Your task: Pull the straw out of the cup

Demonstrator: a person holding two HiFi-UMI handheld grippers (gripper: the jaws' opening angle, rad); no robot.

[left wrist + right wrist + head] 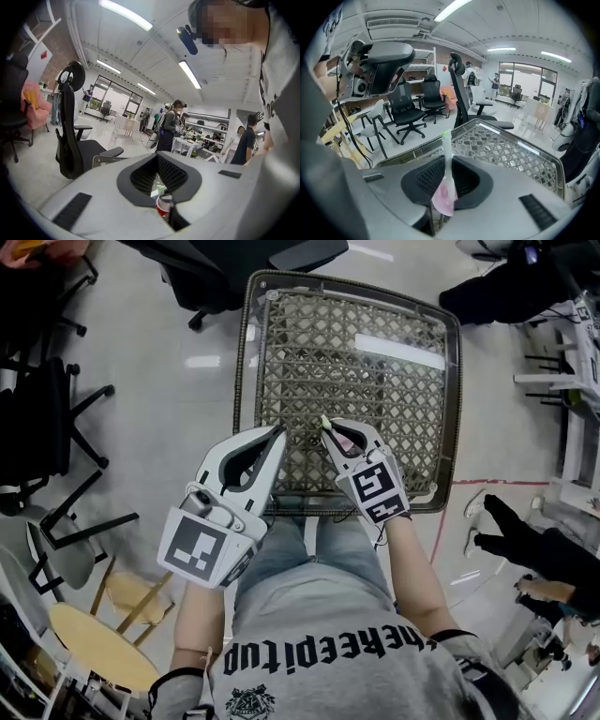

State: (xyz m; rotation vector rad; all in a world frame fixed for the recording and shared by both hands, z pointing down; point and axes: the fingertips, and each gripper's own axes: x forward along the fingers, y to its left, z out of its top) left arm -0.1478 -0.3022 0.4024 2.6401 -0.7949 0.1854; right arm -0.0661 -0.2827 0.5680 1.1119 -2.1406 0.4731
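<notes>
My left gripper (277, 433) hangs over the near edge of the wicker table (451, 399), its jaws closed together. In the left gripper view a small red cup (162, 206) with a white rim sits pinched at the left gripper's (165, 212) tips, a pale green-tipped piece above it. The cup is hidden in the head view. My right gripper (327, 431) is just to the right, tips close to the left one's. A thin white straw (446, 157) with a green top rises between the right gripper's (435, 216) jaws, pink at the bottom. The straw's green tip (324, 421) shows above the tips.
The glass-topped wicker table fills the middle. Black office chairs (54, 432) stand at the left, and a round wooden stool (101, 645) is at the lower left. Someone's dark shoes (511, 532) are at the right. More chairs (408, 108) and people (168, 127) stand farther off.
</notes>
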